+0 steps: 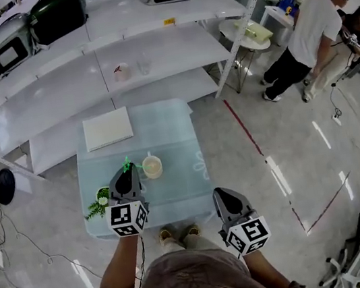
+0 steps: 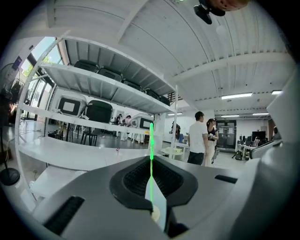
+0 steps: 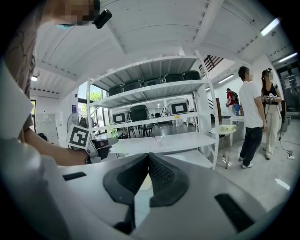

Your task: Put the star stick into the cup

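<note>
A pale cup (image 1: 152, 167) stands near the middle of the small table (image 1: 173, 141), which has a light blue cloth. My left gripper (image 1: 128, 170) hovers just left of the cup, shut on a thin green star stick (image 1: 127, 162) that pokes out beyond its tips. In the left gripper view the star stick (image 2: 151, 140) rises straight from between the closed jaws of the left gripper (image 2: 151, 164). My right gripper (image 1: 221, 194) is off the table's near right corner; in its own view the right gripper (image 3: 147, 157) is shut on nothing. That view shows the left gripper (image 3: 90, 146) at the left.
A white pad (image 1: 108, 128) lies at the table's far left and a small green plant (image 1: 98, 205) at its near left edge. White shelves (image 1: 150, 49) with appliances stand behind the table. Two people (image 1: 308, 33) stand at the far right. Red tape (image 1: 255, 141) crosses the floor.
</note>
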### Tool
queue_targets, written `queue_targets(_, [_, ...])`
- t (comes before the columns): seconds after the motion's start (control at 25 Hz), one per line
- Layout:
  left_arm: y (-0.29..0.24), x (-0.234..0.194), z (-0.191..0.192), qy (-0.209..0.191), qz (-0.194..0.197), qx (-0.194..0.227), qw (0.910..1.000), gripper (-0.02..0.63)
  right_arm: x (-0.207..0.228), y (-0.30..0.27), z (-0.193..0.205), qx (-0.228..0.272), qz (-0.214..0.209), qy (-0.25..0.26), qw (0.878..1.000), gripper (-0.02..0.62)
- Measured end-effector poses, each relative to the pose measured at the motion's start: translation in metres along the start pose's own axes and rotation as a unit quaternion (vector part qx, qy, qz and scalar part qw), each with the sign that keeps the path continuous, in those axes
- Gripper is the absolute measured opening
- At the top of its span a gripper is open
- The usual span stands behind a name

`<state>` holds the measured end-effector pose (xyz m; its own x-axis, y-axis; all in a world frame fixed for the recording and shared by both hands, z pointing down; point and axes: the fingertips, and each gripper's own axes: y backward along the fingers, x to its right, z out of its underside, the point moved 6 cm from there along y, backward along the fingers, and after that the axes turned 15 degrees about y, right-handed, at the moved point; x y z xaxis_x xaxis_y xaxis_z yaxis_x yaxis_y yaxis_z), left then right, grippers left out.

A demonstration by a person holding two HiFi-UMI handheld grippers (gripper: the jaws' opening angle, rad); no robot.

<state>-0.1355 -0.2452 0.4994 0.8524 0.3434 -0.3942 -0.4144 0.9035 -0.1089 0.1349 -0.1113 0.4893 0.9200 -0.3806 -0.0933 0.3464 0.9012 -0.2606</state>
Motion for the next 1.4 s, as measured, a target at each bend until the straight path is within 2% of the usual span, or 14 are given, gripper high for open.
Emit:
queue_targets(0.12, [-0.015, -0.011, 0.02, 0.016, -0.012, -0.019, 0.9996, 0.029, 0.005, -0.006, 0.003, -0.004, 0.0, 0.0, 1.0, 0.001])
queue_targets(0.56, [-0.059, -0.036, 0.08, 0.018, -0.043, -0.08, 0.9957, 0.029, 0.02, -0.012, 0.019, -0.032, 0.017, -0.007, 0.999, 0.002])
queue_targets(1.08, [-0.082, -0.052, 0.107, 0.055, -0.052, -0.103, 0.9918, 0.031, 0.03, -0.022, 0.024, -0.049, 0.033, -0.007, 0.998, 0.001])
queue_targets(1.4, [-0.089, -0.053, 0.115, 0.059, -0.051, -0.113, 0.9905, 0.031, 0.033, -0.021, 0.029, -0.055, 0.038, -0.01, 0.998, 0.0])
